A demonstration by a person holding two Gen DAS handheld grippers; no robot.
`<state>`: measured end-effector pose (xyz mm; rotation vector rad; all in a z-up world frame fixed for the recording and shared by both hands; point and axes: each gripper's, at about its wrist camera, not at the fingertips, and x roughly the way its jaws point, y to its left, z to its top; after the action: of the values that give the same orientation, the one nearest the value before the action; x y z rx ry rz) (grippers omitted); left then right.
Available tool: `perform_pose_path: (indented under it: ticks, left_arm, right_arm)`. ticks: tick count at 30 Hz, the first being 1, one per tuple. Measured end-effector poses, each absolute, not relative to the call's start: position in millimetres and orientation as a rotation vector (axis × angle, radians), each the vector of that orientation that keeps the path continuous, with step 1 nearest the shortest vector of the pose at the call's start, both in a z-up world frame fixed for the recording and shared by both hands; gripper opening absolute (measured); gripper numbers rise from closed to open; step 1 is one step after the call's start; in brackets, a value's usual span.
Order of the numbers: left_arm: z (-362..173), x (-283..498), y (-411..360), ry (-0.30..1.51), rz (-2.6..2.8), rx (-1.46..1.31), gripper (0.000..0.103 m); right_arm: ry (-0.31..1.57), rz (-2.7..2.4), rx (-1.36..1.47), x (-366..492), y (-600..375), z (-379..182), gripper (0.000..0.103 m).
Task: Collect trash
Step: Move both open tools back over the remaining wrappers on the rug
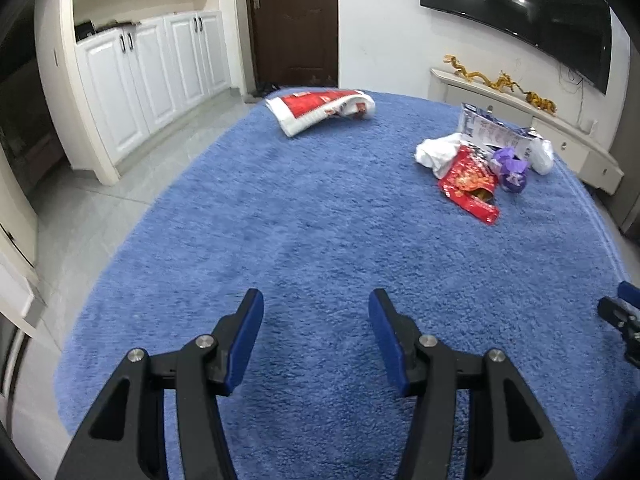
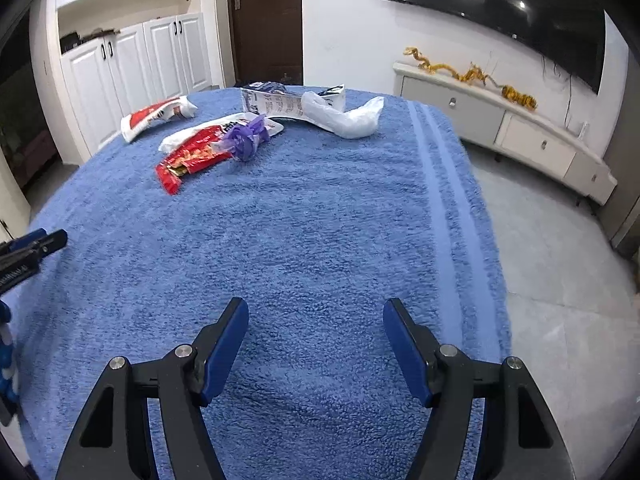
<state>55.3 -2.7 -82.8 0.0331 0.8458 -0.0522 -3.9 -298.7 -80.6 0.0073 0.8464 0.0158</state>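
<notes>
Crinkled red foil marks the snack wrapper (image 2: pixel 191 157), lying flat at the far side of the blue towel-covered tabletop (image 2: pixel 320 240).
Its long axis is seen running diagonally, the torn end toward the camera; a purple wrapper (image 2: pixel 245 141), a white plastic bag (image 2: pixel 352 118) and a printed carton (image 2: pixel 276 102) are clustered just beside it. The left gripper (image 1: pixel 316 312) and right gripper (image 2: pixel 316 320) are held with fingers spread, nothing between them.
</notes>
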Motion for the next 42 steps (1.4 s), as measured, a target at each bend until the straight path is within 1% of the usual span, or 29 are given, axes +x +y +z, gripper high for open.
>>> perform_pose_path:
  ticks: [1,5,8,12,15,18,24,33,34,38,42]
  left_arm:
    - [-85,55,-6,0.861,-0.07,0.022,0.053]
    - [-86,53,-12,0.869,-0.106,0.016,0.053]
    - [-83,53,-13,0.837,-0.08,0.039,0.053]
    - [-82,54,-7,0.822,-0.055,0.008,0.053]
    - [-83,58,-6,0.823,-0.04,0.0,0.053]
    - [-83,58,-8,0.821,-0.041,0.012,0.053]
    - [-89,63,-4,0.879,-0.066,-0.019,0.053]
    - [-90,64,-7,0.89,-0.082,0.001,0.053]
    - [-90,64,-8,0.89,-0.081,0.005,0.053]
    - [-92,67,-13,0.904,-0.089,0.033,0.062]
    - [-93,68,-14,0.911,-0.082,0.043,0.065]
  right_arm:
    - [0.845,0.007,-0.005,-5,-301,-81,0.072]
    - [0.857,-0.005,0.032,-5,-316,-83,0.073]
    - [0.859,0.004,0.083,-5,-322,-84,0.073]
    - [0.855,0.008,0.05,-3,-311,-82,0.073]
    - [0.843,0.002,0.061,-4,-314,-80,0.076]
    - [0.847,-0.001,0.062,-5,-313,-81,0.076]
    - [0.851,-0.011,0.029,-5,-307,-81,0.076]
    - [0.857,-0.02,0.037,-3,-307,-82,0.076]
    - [0.855,-0.022,0.036,-3,-307,-82,0.076]
    - [0.854,-0.029,0.033,-3,-306,-82,0.077]
    - [0.854,-0.035,0.026,-3,-306,-82,0.079]
